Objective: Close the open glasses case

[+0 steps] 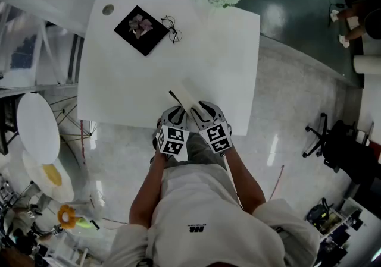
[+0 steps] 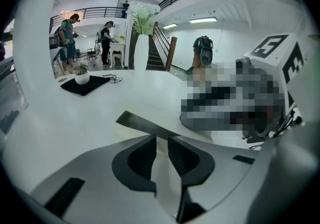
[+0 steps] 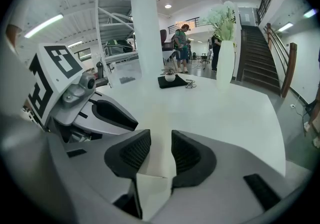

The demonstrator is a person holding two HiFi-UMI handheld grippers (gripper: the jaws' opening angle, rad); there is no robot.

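In the head view the glasses case (image 1: 186, 97) lies open on the white counter (image 1: 232, 57), close to its near edge and right in front of the person. It is a pale, flat-sided case with a dark edge raised on its left side. The left hand-held gripper (image 1: 176, 112) and the right hand-held gripper (image 1: 202, 110) sit side by side at the case's near end. A black mat (image 1: 128, 29) lies well apart at the far corner.

In the left gripper view the left hand-held gripper (image 2: 162, 144) has its jaws only a narrow gap apart. The pale case material shows in that gap, but I cannot tell whether the pads press on it. The lid (image 2: 142, 122) is a thin dark strip that slants up to the left just beyond the jaw tips.

In the right gripper view the right hand-held gripper (image 3: 161, 149) has its jaws slightly parted and gripping nothing. A pale panel of the glasses case (image 3: 150, 188) lies below the gap, and neither pad touches it.

The case looks light and thin-walled, with stiff panels that probably fold along creases. Its smooth skin would likely slide on the glossy counter if pushed from one side only. The sound hold is probably the lid's free edge, pinched lightly, with the other hand-held gripper steadying the base.
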